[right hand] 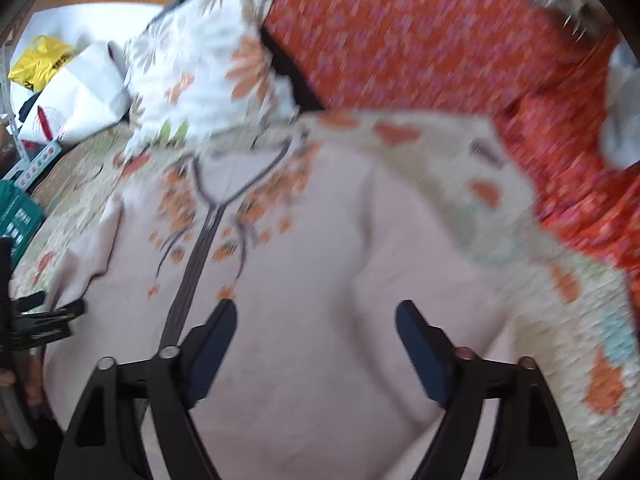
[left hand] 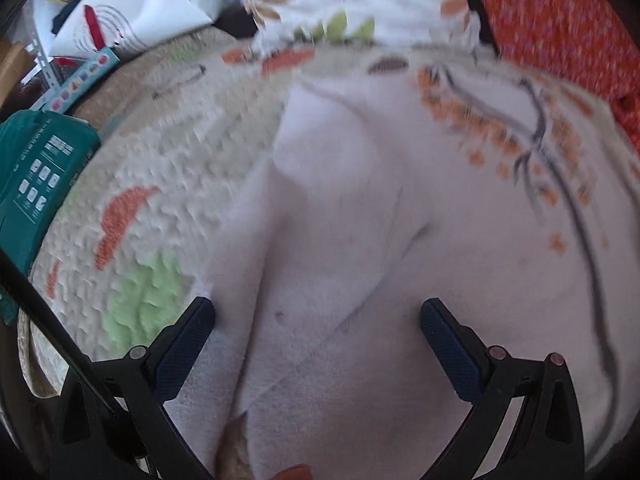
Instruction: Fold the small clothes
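Garment (right hand: 304, 264) of pale pinkish-white fleece is lying spread across a quilted bedcover (left hand: 160, 184), front side up, with a dark zip (right hand: 192, 264) running down its middle and orange blossoms on thin dark branches printed on either side of it. In the left wrist view one part of the cloth is lying folded over the body, making long soft creases and a raised ridge down the middle. The left gripper (left hand: 318, 320) is hovering over this folded part with its fingers spread wide and nothing between the blue pads. The right gripper (right hand: 316, 320) is hanging over the plain fleece just beside the zip, its jaws also standing wide apart and gripping nothing. Both views are blurring with motion. At the far edge of the garment a white pillow (right hand: 200, 72) with orange flowers is resting on the bedcover, and beside it a red patterned cloth (right hand: 420, 40) is crowding along the far and right side. To the left, a teal package (left hand: 36, 168), a white bag (right hand: 80, 96) and a yellow bag (right hand: 38, 60) are sitting near the bed's edge, apart from the garment.
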